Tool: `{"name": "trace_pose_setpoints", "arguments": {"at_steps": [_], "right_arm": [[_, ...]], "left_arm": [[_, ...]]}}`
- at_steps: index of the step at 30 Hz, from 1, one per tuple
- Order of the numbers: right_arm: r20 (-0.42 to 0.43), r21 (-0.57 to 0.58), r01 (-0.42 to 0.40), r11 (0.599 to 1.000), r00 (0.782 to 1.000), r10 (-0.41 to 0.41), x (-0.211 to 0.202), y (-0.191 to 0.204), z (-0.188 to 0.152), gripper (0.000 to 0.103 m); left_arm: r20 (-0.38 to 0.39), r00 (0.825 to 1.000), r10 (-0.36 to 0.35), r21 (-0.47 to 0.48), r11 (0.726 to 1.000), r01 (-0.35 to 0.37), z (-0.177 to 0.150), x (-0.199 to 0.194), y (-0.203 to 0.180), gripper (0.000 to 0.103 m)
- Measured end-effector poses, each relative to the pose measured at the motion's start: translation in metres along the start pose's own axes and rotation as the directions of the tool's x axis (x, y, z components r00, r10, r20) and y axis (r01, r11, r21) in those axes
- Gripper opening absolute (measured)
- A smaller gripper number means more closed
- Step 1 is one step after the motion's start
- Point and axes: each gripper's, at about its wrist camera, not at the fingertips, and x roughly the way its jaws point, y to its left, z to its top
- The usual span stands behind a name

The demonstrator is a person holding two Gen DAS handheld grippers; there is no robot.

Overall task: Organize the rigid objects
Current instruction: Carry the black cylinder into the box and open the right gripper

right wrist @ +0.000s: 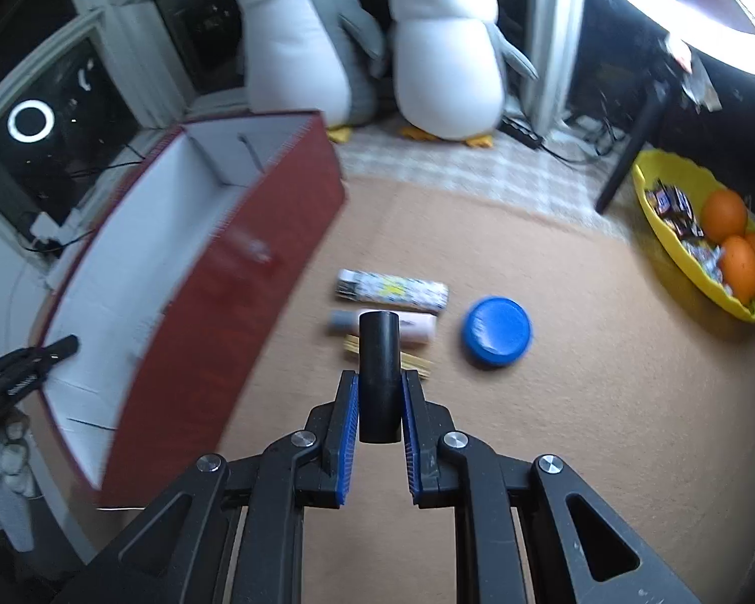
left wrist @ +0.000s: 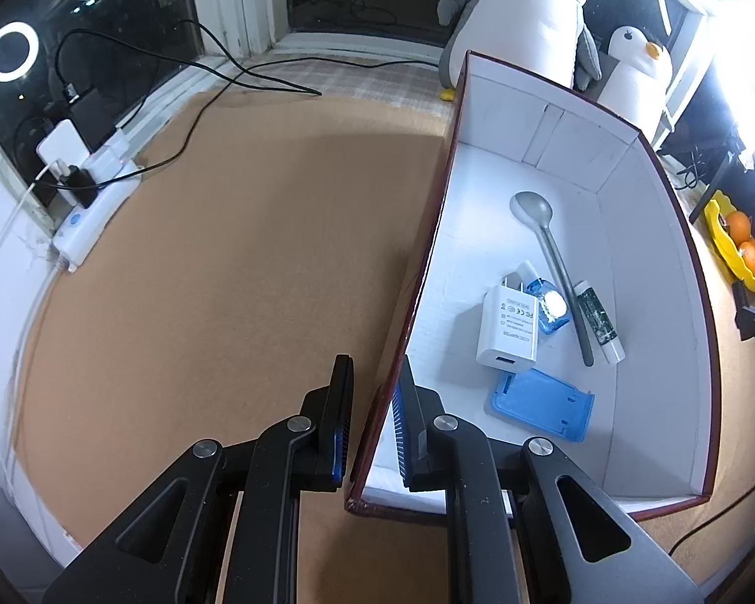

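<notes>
Tan cork-textured tabletop (right wrist: 553, 402) carries a dark-red open cardboard box with white lining (left wrist: 644, 261); the left gripper (left wrist: 372, 423) is clamped on the box's near-left wall. Inside the box: blue plastic phone stand (left wrist: 543, 405), white USB wall charger (left wrist: 507, 327), grey metal spoon (left wrist: 548, 251), white tube with a dark label (left wrist: 599, 319). The right gripper (right wrist: 380, 415) pinches a black cylinder (right wrist: 379, 372) above the table, over a patterned tube (right wrist: 392, 289), a pink tube (right wrist: 382, 324), possibly yellow sticks (blurred) (right wrist: 418, 362), beside a blue round lid (right wrist: 497, 331).
</notes>
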Motion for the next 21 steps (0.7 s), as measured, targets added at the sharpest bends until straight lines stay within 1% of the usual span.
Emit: {"name": "trace_pose_setpoints", "arguments": {"at_steps": [5,11,15,21], "right_arm": [[0.022,-0.083,-0.062,0.995,0.998,0.064,-0.014,0.050,0.006,0.015],[0.006,-0.162,-0.120,0.979,0.992,0.123,-0.012,0.101,0.006,0.015],[-0.011,-0.192,-0.142,0.971,0.990,0.142,-0.004,0.124,0.005,0.015],[-0.038,-0.224,-0.147,0.963,0.989,0.141,0.011,0.146,0.006,0.015]], "left_arm": [[0.013,1.000,-0.012,-0.005,1.000,0.012,-0.002,-0.005,0.003,0.014],[0.024,0.999,-0.024,-0.013,1.000,0.024,-0.003,-0.007,0.006,0.014],[0.030,0.999,-0.029,-0.018,0.999,0.030,-0.004,-0.008,0.008,0.014],[0.038,0.999,-0.035,-0.020,0.999,0.036,-0.005,-0.010,0.008,0.014]]}}
